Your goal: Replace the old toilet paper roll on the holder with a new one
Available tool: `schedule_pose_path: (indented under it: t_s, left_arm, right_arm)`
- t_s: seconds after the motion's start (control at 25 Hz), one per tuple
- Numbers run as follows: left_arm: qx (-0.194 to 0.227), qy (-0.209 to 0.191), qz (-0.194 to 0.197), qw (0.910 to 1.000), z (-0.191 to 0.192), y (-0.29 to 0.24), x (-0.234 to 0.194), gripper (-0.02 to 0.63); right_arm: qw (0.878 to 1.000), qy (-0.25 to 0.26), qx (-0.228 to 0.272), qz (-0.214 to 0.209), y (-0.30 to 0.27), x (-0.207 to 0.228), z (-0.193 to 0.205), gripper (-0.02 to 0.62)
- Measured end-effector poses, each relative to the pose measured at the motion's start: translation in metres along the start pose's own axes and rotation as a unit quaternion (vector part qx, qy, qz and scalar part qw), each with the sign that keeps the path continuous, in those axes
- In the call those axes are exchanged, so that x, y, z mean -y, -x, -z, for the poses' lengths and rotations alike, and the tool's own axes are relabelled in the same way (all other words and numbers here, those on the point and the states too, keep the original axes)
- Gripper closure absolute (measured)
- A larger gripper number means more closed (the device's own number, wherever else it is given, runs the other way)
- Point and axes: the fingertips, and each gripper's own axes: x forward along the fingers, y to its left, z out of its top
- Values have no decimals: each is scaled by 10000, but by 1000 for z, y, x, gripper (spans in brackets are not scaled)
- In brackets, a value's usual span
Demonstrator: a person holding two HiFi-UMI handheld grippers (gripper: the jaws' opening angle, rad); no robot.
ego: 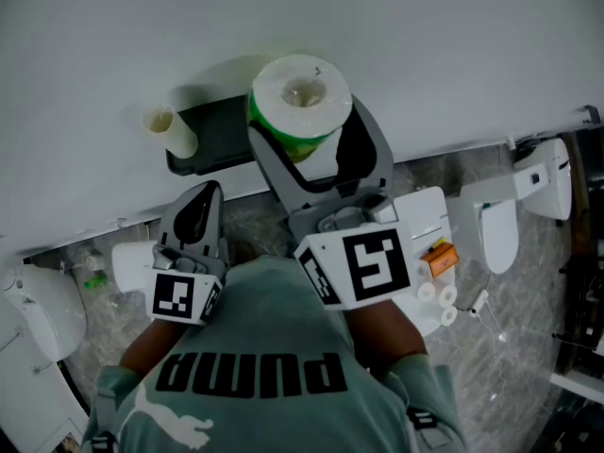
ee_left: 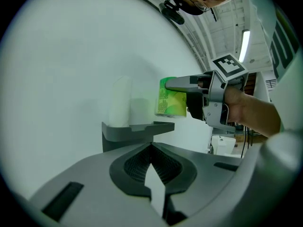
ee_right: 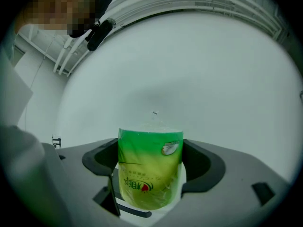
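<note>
The new roll [ego: 300,100], white paper in a green wrapper [ee_right: 150,174], is held upright close to the white wall, and my right gripper [ego: 307,149] is shut on its sides. To its left, the dark grey holder shelf [ego: 209,140] sticks out from the wall, with the old, nearly bare cream tube [ego: 170,130] standing at its left end. In the left gripper view the tube [ee_left: 120,100] stands on the shelf [ee_left: 137,129], with the green roll [ee_left: 171,98] just right of it. My left gripper [ego: 200,204] hangs below the shelf, shut and holding nothing.
A white toilet [ego: 500,225] stands on the grey marbled floor at the right, and another white fixture [ego: 38,310] at the left. A white box with an orange item [ego: 439,258] and small white rolls [ego: 439,295] lies under my right arm.
</note>
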Motion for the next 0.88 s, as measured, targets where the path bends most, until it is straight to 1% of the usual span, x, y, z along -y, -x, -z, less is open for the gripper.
schedule_pose_path:
  t_s: [0.16,0.32,0.52,0.64,0.88]
  left_arm:
    - [-1,-15,208,9998,2,-7,13,603]
    - [-38,-111,337,9994,5,-11,24,603]
    - [-132,-142,372,9991,12,-14,29,603]
    - [-226,-176,370,9989,17,-14,31,603]
    - [-313,-272,332,9986,24,-15,31,603]
  right_arm:
    - [9996,-146,14,249,15,16,3,184]
    - [9976,-453,52,515,31,35,5,184]
    - [9930,-920,-1,738,43,54,22,184]
    - [9904,-1109,3,831,48,61,31,184]
    - [9835,-1571,-23,896,49,72,53,184]
